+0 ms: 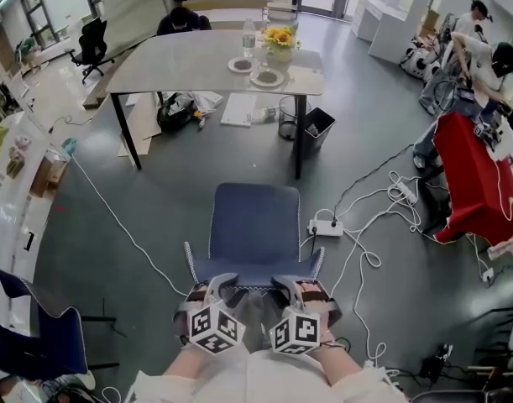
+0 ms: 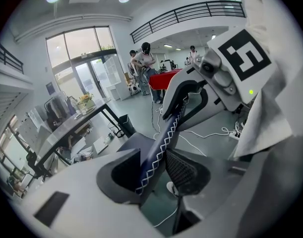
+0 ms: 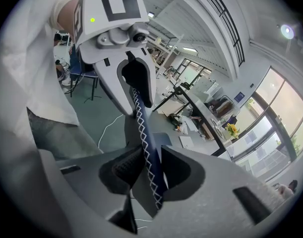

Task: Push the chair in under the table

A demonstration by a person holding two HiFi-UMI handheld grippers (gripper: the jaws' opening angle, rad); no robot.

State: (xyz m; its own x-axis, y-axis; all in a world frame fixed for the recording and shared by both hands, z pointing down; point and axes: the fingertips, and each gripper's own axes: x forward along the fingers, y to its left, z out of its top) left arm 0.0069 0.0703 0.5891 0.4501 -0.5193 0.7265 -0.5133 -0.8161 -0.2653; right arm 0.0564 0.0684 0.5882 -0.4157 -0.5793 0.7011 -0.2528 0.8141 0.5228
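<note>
Bare floor [image 1: 231,162] lies between chair [image 1: 256,229] and table [image 1: 180,65]; a power strip [image 1: 326,227] and cables [image 1: 367,257] crowd the chair's right.

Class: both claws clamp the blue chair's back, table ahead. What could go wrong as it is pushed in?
1. The power strip and white cables lie close beside the chair; its base could snag them.
2. The chair's right side seems lined up with the table leg; a knock might shake the vase.
3. The left claw and right claw pinch only the thin top edge; either may slip.
</note>
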